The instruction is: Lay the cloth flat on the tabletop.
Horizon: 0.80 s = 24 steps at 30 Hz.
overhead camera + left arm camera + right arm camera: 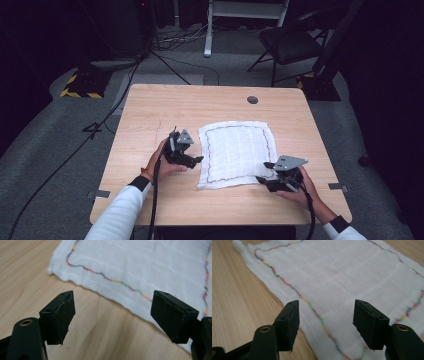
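Note:
A white cloth (235, 152) with a multicoloured stitched border lies flat on the wooden table (150, 110). My left gripper (199, 159) sits just off the cloth's left edge, open, with bare wood between its jaws. In the left gripper view the cloth (140, 265) spreads ahead of the left gripper (112, 312). My right gripper (264, 172) is at the cloth's near right corner, open. In the right gripper view the jaws of the right gripper (325, 325) stand apart above the cloth (332, 277), and the stitched line runs between them without being pinched.
A round hole (252, 99) is set in the table near its far edge. A black chair (290, 45) and cables (115, 105) are on the grey floor beyond the table. Bare wood surrounds the cloth on all sides.

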Available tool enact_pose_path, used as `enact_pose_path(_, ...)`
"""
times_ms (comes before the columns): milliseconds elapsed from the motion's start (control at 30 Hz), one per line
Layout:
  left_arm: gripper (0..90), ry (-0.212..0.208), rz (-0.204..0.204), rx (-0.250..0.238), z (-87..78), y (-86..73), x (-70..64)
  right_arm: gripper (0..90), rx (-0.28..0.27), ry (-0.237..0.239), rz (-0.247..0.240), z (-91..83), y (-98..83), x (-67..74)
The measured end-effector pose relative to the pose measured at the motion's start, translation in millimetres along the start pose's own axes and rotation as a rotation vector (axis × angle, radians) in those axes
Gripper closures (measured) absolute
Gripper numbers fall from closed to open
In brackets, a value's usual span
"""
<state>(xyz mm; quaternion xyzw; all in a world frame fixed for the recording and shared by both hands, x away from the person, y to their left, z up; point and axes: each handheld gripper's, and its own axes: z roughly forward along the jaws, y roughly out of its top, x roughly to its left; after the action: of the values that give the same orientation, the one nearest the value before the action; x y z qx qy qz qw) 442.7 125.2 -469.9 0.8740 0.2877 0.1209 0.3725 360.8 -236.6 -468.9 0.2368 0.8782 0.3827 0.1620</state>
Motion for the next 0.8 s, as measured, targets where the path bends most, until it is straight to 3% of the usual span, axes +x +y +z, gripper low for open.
enact_pose_path(33, 20.4, 0.007, -0.007, -0.004, 3.3, 3.8, 3.3, 42.3, -0.006, 0.022, -0.029, 9.8, 11.4, 9.1)
enact_pose_path(100, 20.4, 0.023, -0.013, -0.011, 9.9, 10.7, 10.6, 43.7, -0.013, 0.035, -0.040, 15.0, 17.5, 14.3)
enact_pose_path(167, 20.4, 0.036, -0.053, -0.016, 17.5, 15.5, 20.4, 46.3, -0.024, 0.075, -0.082, 30.4, 36.0, 31.5)
enact_pose_path(200, 20.4, 0.054, -0.068, -0.009, 21.6, 17.6, 25.8, 46.3, -0.024, 0.075, -0.082, 30.4, 36.0, 31.5)
enact_pose_path(233, 20.4, 0.082, -0.098, -0.002, 28.9, 19.8, 35.1, 48.4, -0.027, 0.102, -0.117, 40.5, 46.0, 43.5)
enact_pose_path(367, 20.4, 0.111, -0.121, 0.007, 38.6, 22.7, 45.8, 50.2, -0.024, 0.137, -0.164, 54.7, 57.2, 59.3)
enact_pose_path(533, 20.4, 0.109, -0.212, -0.008, 57.8, 28.4, 58.4, 53.1, -0.030, 0.193, -0.197, 75.6, 70.2, 78.9)
enact_pose_path(800, 19.1, 0.126, -0.199, 0.031, 73.9, 28.5, 58.7, 52.3, -0.020, 0.222, -0.230, 93.1, 78.3, 97.0)
